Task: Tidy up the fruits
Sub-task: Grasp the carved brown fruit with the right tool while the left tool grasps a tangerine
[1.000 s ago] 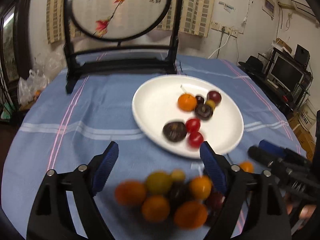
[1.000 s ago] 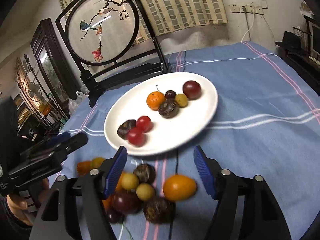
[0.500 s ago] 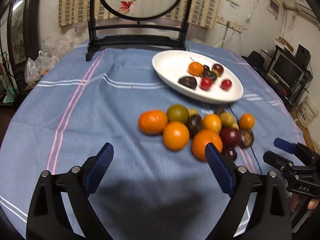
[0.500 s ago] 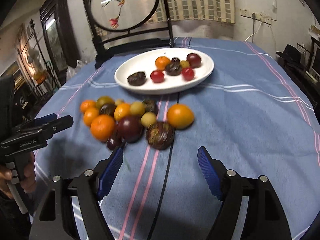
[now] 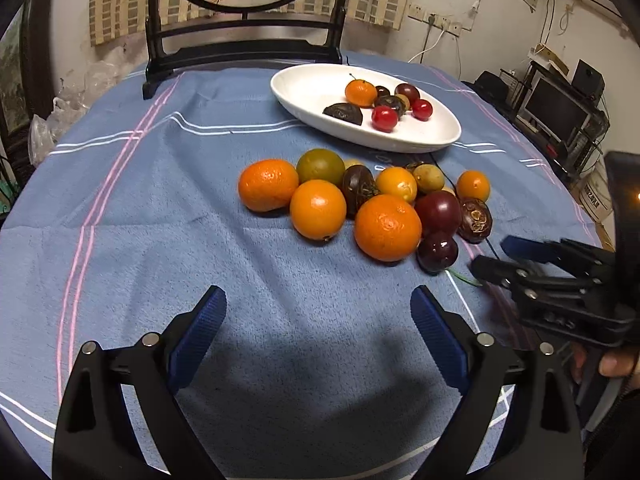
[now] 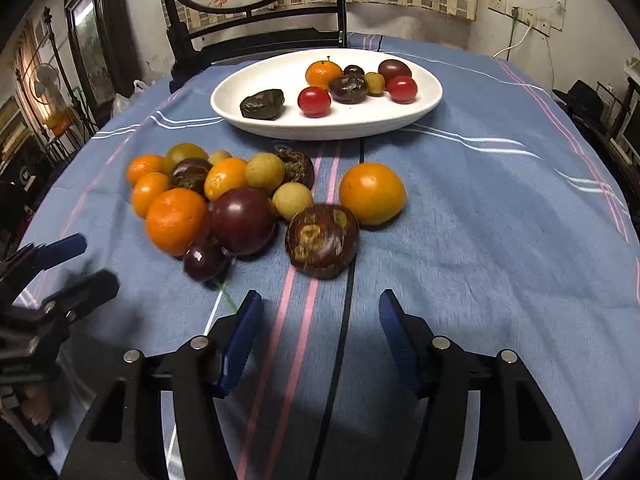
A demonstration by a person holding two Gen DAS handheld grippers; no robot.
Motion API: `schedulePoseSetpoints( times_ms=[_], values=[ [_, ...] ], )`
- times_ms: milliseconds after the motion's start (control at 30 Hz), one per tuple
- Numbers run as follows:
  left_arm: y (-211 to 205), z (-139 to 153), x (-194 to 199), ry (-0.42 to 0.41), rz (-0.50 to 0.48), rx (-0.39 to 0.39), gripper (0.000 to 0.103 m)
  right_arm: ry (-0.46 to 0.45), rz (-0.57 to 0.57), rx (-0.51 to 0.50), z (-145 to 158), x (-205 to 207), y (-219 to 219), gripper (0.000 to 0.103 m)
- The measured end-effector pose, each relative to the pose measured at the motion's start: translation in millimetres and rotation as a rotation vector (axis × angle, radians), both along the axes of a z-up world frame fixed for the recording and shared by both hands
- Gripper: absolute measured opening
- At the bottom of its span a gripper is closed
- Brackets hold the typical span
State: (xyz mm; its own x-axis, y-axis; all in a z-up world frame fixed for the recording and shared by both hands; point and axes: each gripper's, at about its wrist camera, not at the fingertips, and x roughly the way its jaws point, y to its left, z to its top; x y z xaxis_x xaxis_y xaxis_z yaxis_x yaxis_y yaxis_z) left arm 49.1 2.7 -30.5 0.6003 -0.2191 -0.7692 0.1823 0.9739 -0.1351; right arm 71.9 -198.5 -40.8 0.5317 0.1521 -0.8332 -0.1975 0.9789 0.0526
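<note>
The loose fruit pile [image 5: 360, 204] lies on the blue tablecloth [image 5: 160, 220], just in front of the white plate [image 5: 304, 88] of fruit. The left gripper [image 5: 316, 320] gapes wide and empty. The right gripper [image 6: 320, 320] has just been closing, nothing between its jaws. Only the right wrist view shows a wrinkled brown fruit [image 6: 322, 240] directly ahead of it

A blue striped tablecloth [image 6: 500, 220] covers the table, bearing a white plate [image 6: 424, 106] at the far side and a loose fruit cluster [image 6: 244, 216] nearer.
</note>
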Motion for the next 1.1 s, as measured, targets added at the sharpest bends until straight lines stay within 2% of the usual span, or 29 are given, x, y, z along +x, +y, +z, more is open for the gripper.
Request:
schedulePoseSetpoints(
  times_ms=[33, 100, 167, 300, 567, 733, 900, 1033, 1067, 1100],
  values=[
    [0.4, -0.5, 0.9, 0.005, 0.000, -0.005, 0.091, 0.000, 0.001, -0.002, 0.4, 4.9, 2.2, 0.060],
    [0.8, -2.3, 2.0, 0.013, 0.001, -0.011, 0.091, -0.005, 0.002, -0.006, 0.6, 11.2, 4.0, 0.047],
    [0.5, -2.7, 2.7, 0.016, 0.002, -0.011, 0.091, -0.021, -0.003, -0.034, 0.0, 18.2, 6.6, 0.040],
    [0.4, -2.7, 2.4, 0.017, 0.003, -0.009, 0.091, -0.025, 0.000, -0.019, 1.2, 21.3, 6.4, 0.039],
    [9.0, -5.3, 18.5, 0.045, 0.039, -0.038, 0.090, -0.028, 0.014, 0.089, 13.3, 1.1, -8.8, 0.039],
    [2.8, -11.7, 34.2, 0.081, 0.027, 0.005, 0.072, -0.038, 0.028, 0.122, 18.5, -12.0, -14.1, 0.039],
    [-5.1, -11.5, 47.7, 0.081, 0.034, 0.042, 0.063, -0.061, 0.043, 0.145, 25.3, -22.8, -17.1, 0.039],
    [-11.1, -10.5, 58.8, 0.072, 0.046, 0.056, 0.061, -0.071, 0.048, 0.149, 28.7, -27.2, -18.8, 0.039],
    [-11.9, -9.8, 62.8, 0.074, 0.051, 0.045, 0.059, -0.072, 0.048, 0.150, 29.2, -28.1, -19.1, 0.039],
    [-12.6, -10.2, 66.2, 0.079, 0.046, 0.033, 0.052, -0.072, 0.049, 0.151, 29.4, -28.9, -19.5, 0.039]
  ],
)
